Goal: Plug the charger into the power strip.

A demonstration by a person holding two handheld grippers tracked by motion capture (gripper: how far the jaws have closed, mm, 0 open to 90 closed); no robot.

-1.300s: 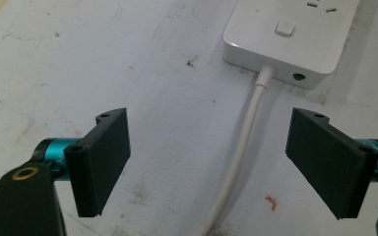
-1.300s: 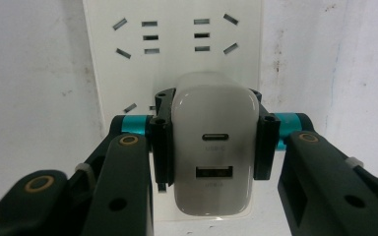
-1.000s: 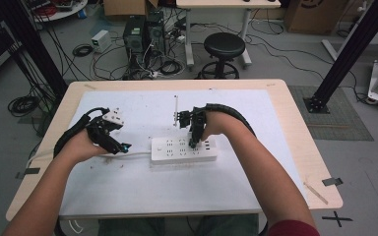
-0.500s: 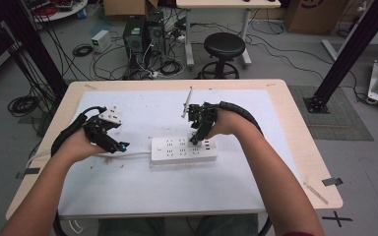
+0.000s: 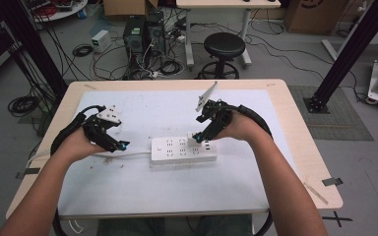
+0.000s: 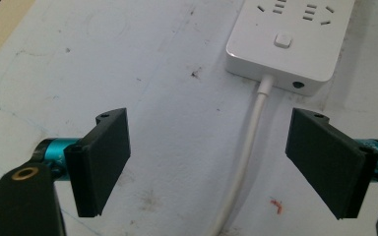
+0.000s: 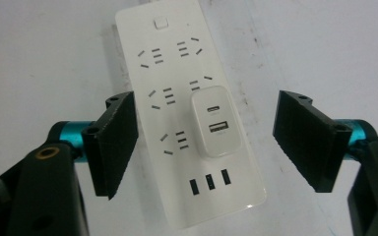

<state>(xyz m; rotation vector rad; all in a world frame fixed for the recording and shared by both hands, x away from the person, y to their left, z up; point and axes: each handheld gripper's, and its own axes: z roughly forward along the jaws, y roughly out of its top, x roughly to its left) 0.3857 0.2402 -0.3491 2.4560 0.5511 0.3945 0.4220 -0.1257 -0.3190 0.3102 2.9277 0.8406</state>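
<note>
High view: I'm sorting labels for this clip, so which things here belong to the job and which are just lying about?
In the job:
power strip
charger plugged into it
strip's cable
left gripper, jaws open
right gripper, jaws open

Lying about:
stool
computer tower
floor cables

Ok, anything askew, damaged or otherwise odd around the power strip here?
Nothing broken. The white charger sits square in the power strip. Both the left gripper and the right gripper are open, touching nothing. The only blemishes are dark smudges and a small red fleck on the white mat.
</note>
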